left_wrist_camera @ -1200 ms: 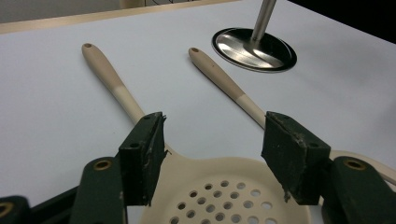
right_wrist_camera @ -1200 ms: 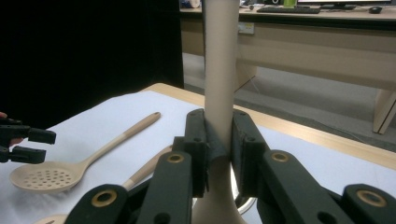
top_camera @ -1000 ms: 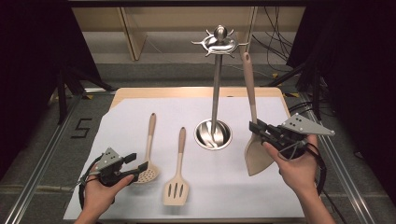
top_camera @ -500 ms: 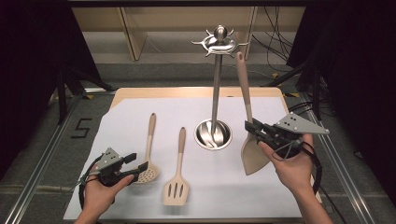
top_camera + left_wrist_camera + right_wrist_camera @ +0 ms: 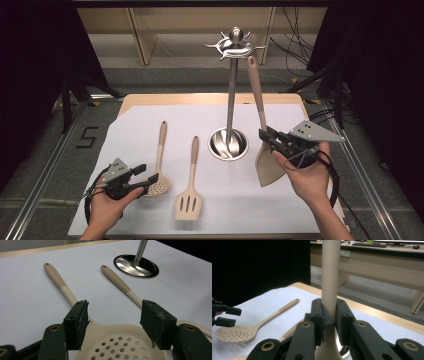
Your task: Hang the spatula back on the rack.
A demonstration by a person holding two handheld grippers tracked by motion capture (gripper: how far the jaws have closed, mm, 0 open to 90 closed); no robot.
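Where right gripper (image 5: 329,322) clamps spatula (image 5: 267,165), neck hidden

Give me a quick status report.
Right gripper clamps solid turner upright beside stand. Left gripper open over skimmer. Nothing blocking.

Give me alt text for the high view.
The right hand-held gripper is shut on an upright beige turner, handle tip near the metal hanging stand. The open left hand-held gripper rests at a skimmer; a slotted spatula lies beside it.
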